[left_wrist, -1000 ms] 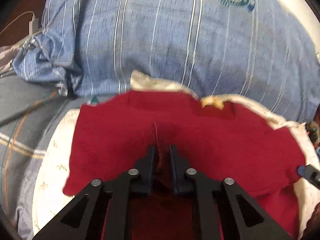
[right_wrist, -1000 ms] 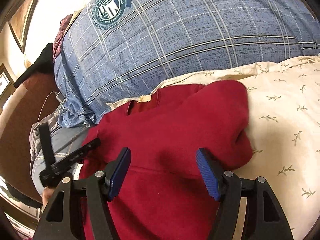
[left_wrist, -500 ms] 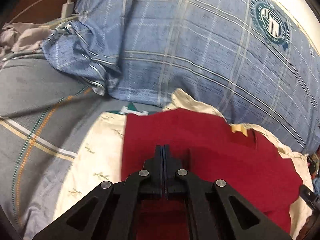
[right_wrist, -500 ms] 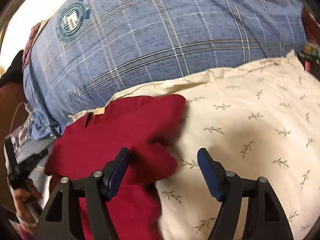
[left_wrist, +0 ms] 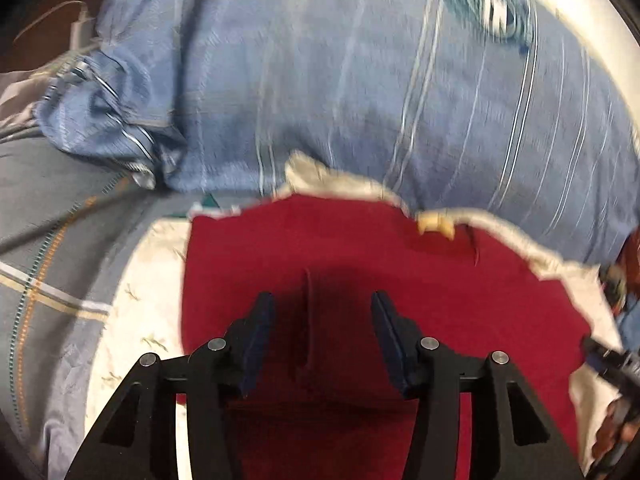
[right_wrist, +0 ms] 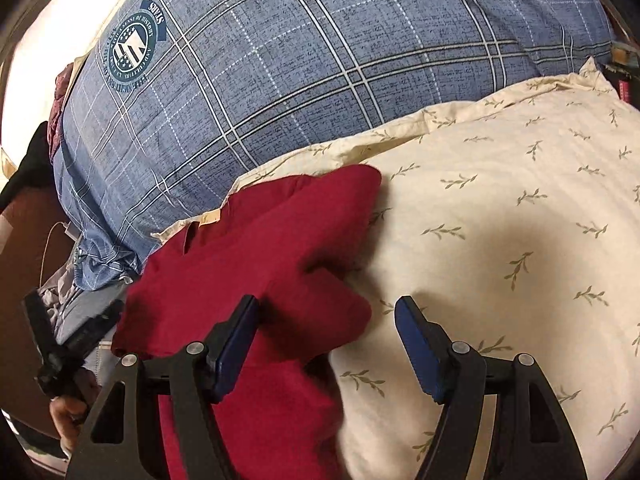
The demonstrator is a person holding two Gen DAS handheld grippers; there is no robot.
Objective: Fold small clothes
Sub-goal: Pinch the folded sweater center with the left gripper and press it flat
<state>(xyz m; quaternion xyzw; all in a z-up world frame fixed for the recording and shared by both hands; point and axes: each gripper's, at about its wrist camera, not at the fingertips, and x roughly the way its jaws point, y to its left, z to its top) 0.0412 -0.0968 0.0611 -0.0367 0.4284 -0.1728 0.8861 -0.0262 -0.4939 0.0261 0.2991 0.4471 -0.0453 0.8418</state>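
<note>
We are working on a red garment point(left_wrist: 400, 280) that is lying on a cream leaf-print pillow point(right_wrist: 500, 220), with a big blue plaid pillow point(right_wrist: 320, 60) behind it on the bed. By our reckoning we are in the middle of a fold: the garment's right part is lying turned over onto the body in a loose, puffy lump, and its collar end with a pale label point(left_wrist: 436, 224) is pointing toward the plaid pillow.

Our left hand-held gripper point(left_wrist: 322, 334) is hovering over the left half of the cloth. Its jaws have just been opening, and they are now standing apart with a small raised crease point(left_wrist: 308, 292) of red fabric between them; the pads are not pressing on it, so we are holding nothing there. Our right hand-held gripper point(right_wrist: 326, 328) is also standing wide apart, straddling the garment's right edge where it meets the cream pillow, with one pad just beside the folded lump and the other over bare pillow, and it is gripping nothing.

Next, we are judging that the fold needs flattening, and a fresh edge needs pinching so the remaining side can be brought across. The cloth is soft and the pillow beneath is yielding, so any pinch risks gathering the pillowcase as well.
</note>
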